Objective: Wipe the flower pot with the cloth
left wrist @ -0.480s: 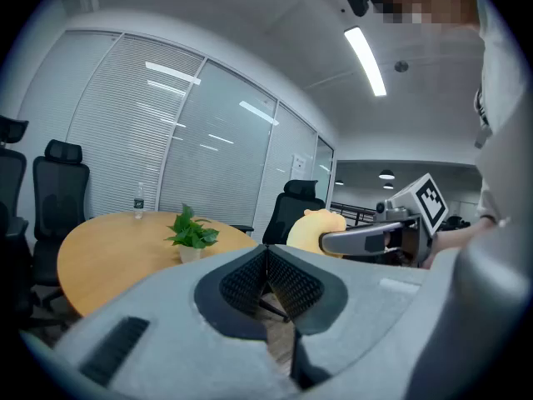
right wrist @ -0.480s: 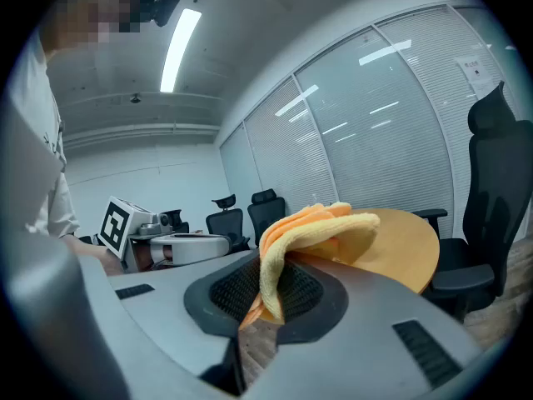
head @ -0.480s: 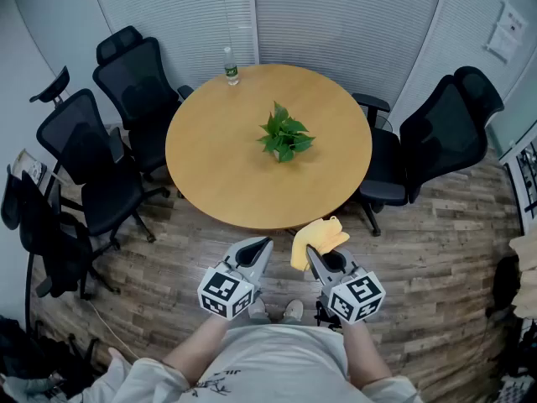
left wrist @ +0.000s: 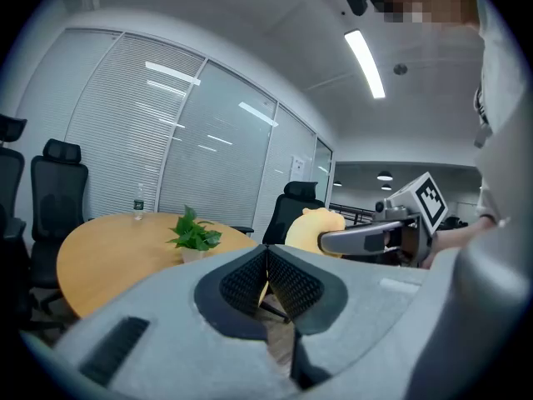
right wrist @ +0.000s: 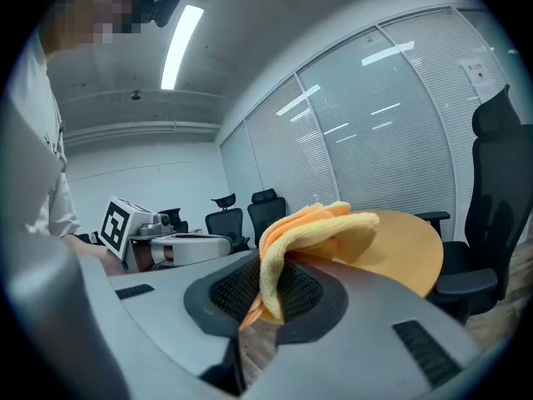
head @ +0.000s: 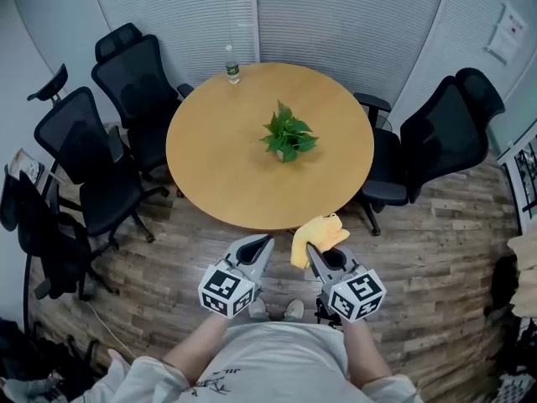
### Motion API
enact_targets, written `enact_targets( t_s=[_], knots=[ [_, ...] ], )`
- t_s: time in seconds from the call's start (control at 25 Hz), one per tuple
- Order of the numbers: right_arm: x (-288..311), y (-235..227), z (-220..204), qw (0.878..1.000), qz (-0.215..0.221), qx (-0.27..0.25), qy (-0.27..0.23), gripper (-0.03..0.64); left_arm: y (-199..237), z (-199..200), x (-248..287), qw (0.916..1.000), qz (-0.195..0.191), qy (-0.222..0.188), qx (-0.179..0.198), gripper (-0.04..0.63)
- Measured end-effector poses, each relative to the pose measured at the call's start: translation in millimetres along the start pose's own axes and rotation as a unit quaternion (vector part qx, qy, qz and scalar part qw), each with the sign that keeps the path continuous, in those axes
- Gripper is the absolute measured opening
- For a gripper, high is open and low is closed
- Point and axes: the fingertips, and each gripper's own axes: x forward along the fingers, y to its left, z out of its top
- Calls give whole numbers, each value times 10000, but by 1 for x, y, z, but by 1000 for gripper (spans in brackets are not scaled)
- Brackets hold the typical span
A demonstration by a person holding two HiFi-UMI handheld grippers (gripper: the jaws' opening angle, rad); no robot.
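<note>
Head view: left gripper level, fingers clenched empty; right gripper level, clamping cloth.

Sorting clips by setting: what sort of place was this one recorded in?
Probably an office meeting room: a round wooden table with black swivel chairs around it, and wall-to-wall slatted blinds behind.

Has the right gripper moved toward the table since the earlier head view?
No. The right gripper, holding the cloth, sits just as far short of the table edge.
</note>
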Motion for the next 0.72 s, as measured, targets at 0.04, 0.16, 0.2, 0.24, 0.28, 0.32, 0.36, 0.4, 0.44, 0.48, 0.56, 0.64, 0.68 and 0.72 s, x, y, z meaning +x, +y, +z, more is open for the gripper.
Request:
enact_targets(
  t_s=[0.04,0.16,0.2,0.24,0.28,0.32,0.36,0.4,0.44,0.48,0.56,0.64,0.68,0.72],
  knots=[
    [2,2,0,10000,-11,-4,-5,49,2,0,-1,10000,-16,-2,4,11],
    [9,7,1,10000,-22,65,-13,50,8,3,-5,9999,-98,-12,27,11],
    [12,9,1,10000,-20,90,-12,51,10,3,-6,9999,-132,-23,38,11],
    [15,12,1,10000,-27,89,-14,51,13,4,-8,9998,-164,-34,54,11],
    [18,14,1,10000,-50,67,-27,51,15,4,-10,9998,-193,-40,80,11],
    [19,17,2,9999,-87,41,-57,51,18,4,-13,9997,-220,-38,117,11],
    [21,20,3,9999,-129,23,-95,52,20,4,-15,9996,-245,-30,160,11],
    [22,22,4,9998,-171,15,-131,52,23,4,-17,9994,-272,-22,197,11],
    [23,24,4,9996,-216,19,-159,52,25,3,-18,9993,-305,-17,217,11],
    [24,25,3,9995,-264,33,-174,52,27,3,-20,9992,-344,-17,226,11],
    [26,27,-1,9992,-358,88,-173,52,29,2,-22,9988,-422,-18,231,11],
    [28,27,-6,9987,-449,178,-145,52,32,0,-22,9986,-484,0,208,11],
    [29,26,-9,9985,-474,221,-132,52,32,-2,-22,9985,-514,13,198,11],
    [30,25,-10,9984,-489,254,-128,52,34,-2,-21,9983,-542,25,197,11]
  ],
)
